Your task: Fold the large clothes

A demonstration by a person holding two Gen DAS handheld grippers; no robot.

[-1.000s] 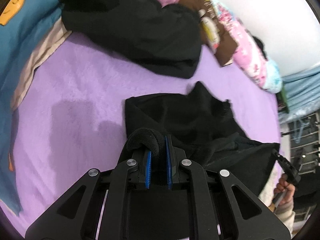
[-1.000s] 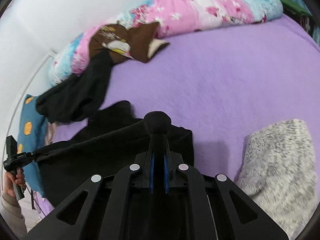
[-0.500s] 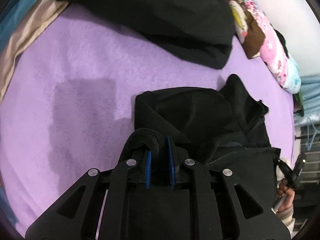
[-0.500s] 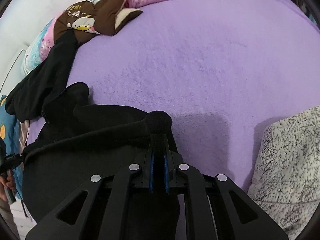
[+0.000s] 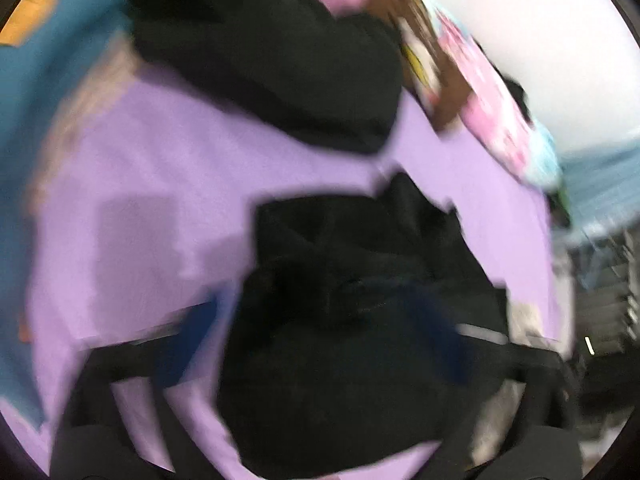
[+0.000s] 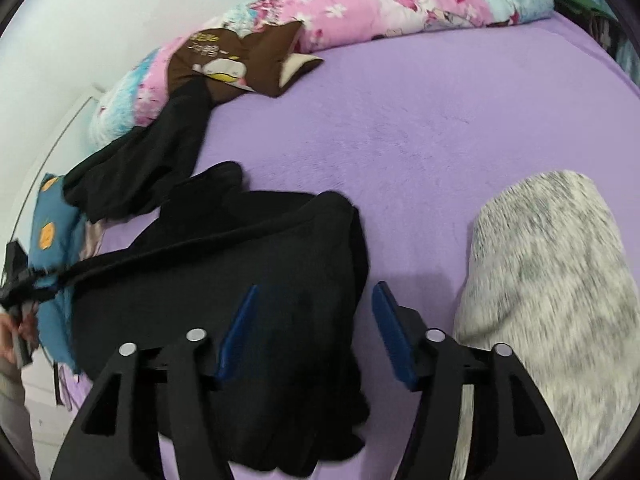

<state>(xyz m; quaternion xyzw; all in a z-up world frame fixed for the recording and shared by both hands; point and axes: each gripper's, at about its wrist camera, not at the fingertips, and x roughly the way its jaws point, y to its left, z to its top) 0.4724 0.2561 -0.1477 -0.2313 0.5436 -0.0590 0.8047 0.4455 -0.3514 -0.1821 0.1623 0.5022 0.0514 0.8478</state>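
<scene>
No text, brand or number can be read in either view. The only lettering is a few pale lines printed on the brown cushion (image 6: 236,56), above its cartoon penguin figure, far ahead and left of the right gripper (image 6: 316,328); they are too small and smeared to make out. In the left wrist view the same cushion (image 5: 420,52) is blurred, and the orange patches on the blue cloth (image 6: 50,216) carry no legible marks.
</scene>
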